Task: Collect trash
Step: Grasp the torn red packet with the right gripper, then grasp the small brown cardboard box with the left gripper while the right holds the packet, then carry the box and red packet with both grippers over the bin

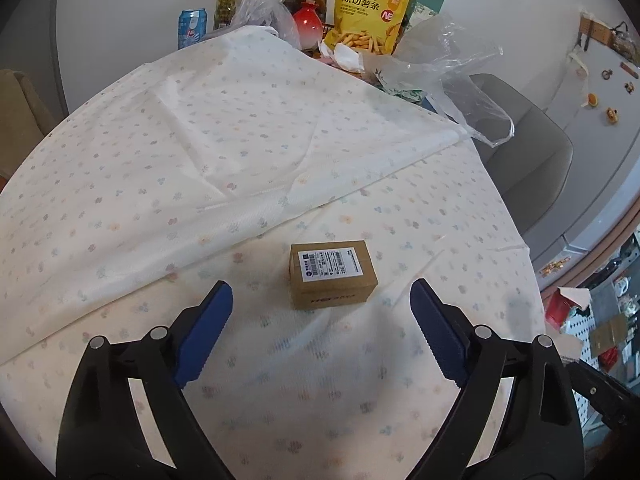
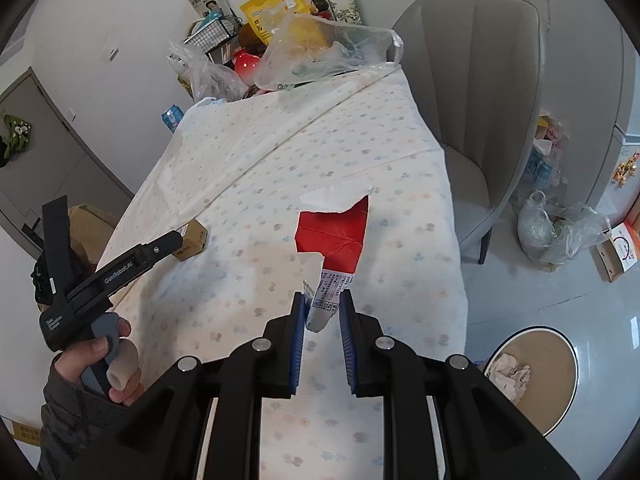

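Right gripper (image 2: 323, 307) was pinching the torn red wrapper (image 2: 334, 232), flimsy stuff, by its white end. Left gripper (image 1: 321, 300) gaped empty just short of the stiff little cardboard box (image 1: 332, 274) on the table (image 1: 120, 160).

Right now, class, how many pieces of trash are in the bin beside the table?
1 visible: a crumpled paper wad lies near the left rim of the round bin on the floor, right of the table. The bin's lower part is cut off, so more may be hidden.
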Demonstrator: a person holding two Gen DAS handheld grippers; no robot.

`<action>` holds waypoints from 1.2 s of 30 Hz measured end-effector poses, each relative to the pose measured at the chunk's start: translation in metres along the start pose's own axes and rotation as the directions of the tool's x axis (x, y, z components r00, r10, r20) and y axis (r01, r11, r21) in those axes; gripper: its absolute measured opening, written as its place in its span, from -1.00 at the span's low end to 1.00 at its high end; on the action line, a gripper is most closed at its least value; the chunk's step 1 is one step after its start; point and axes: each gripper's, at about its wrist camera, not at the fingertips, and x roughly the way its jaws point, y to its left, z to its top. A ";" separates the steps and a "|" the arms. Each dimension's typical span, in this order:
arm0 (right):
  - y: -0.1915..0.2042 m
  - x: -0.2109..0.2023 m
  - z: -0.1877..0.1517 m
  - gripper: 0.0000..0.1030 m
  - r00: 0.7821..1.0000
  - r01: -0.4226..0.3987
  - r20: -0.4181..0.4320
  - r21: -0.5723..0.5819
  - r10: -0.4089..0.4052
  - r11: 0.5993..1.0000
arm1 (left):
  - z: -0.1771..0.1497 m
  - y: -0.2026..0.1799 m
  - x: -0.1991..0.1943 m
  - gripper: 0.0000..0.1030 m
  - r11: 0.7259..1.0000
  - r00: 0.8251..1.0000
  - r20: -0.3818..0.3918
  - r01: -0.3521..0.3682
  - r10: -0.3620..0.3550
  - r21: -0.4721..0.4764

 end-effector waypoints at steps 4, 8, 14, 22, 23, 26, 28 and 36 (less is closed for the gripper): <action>-0.014 -0.011 -0.003 -0.66 1.000 0.013 0.013 0.027 -0.013 1.000 | 0.004 -0.008 0.016 0.68 1.000 1.000 -0.016 -0.023 0.023 0.009; -0.028 -0.025 -0.008 -0.66 0.999 0.021 0.028 0.050 -0.023 0.998 | 0.005 -0.014 0.030 0.43 0.999 0.998 -0.031 -0.050 0.051 0.019; -0.040 -0.037 -0.014 -0.66 0.999 0.026 0.042 0.077 -0.029 0.997 | 0.007 -0.018 0.022 -0.09 0.998 0.998 -0.017 -0.061 0.061 0.007; -0.050 -0.046 -0.021 -0.66 0.998 0.022 0.052 0.096 -0.027 0.995 | -0.004 -0.042 -0.004 -0.09 0.999 1.000 0.013 -0.018 0.018 0.043; -0.051 -0.047 -0.021 -0.66 0.998 0.022 0.054 0.099 -0.028 0.995 | -0.005 -0.046 -0.007 -0.09 0.999 1.000 0.015 -0.009 0.009 0.053; -0.057 -0.055 -0.022 -0.66 0.997 0.029 0.065 0.109 -0.036 0.994 | -0.009 -0.062 -0.014 -0.09 0.996 1.000 0.017 0.011 -0.012 0.086; -0.062 -0.060 -0.023 -0.66 0.996 0.035 0.073 0.118 -0.044 0.992 | -0.013 -0.075 -0.019 -0.09 0.993 0.999 0.018 0.029 -0.032 0.111; -0.090 -0.083 -0.032 -0.66 0.991 0.071 0.097 0.167 -0.088 0.983 | -0.033 -0.128 -0.028 -0.09 0.975 0.994 -0.006 0.112 -0.113 0.191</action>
